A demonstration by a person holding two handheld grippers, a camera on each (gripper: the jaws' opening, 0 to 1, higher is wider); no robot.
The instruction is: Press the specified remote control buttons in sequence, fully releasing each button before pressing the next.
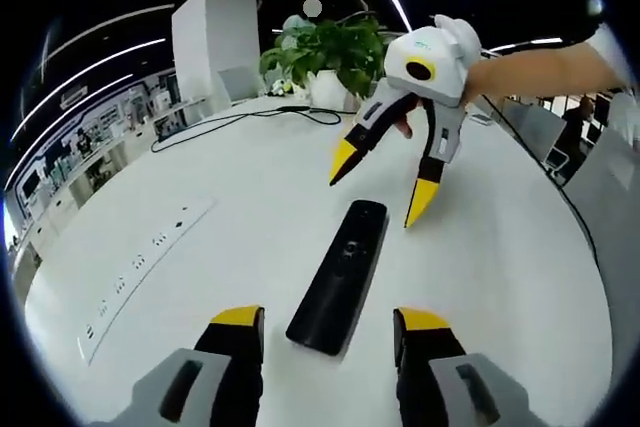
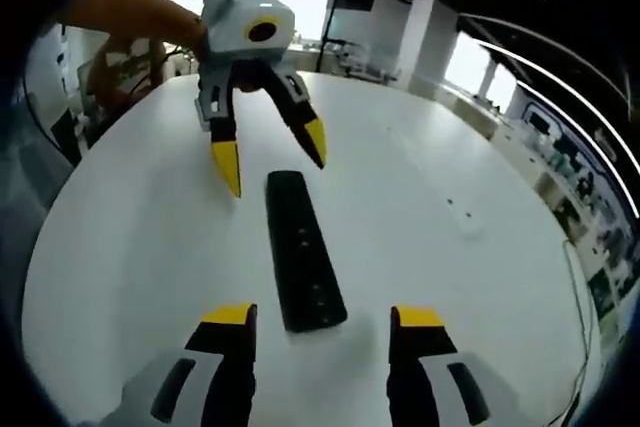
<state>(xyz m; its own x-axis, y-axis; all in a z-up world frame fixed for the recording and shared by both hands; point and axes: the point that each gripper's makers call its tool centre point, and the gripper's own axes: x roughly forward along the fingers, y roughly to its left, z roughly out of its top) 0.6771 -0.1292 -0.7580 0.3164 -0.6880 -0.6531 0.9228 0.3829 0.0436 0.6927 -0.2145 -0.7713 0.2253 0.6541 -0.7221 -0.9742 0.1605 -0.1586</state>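
Now centre frame on the white table, black remote control between wide-open left gripper and spread right gripper, seemingly poised for pressing.

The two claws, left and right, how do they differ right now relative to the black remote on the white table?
The left claw sits at one end of the long black remote control, jaws open on either side of that end. The right claw hangs at the opposite end, tips pointing down, apparently above the round white table. Both are open, yellow-tipped, holding nothing and not touching the remote.
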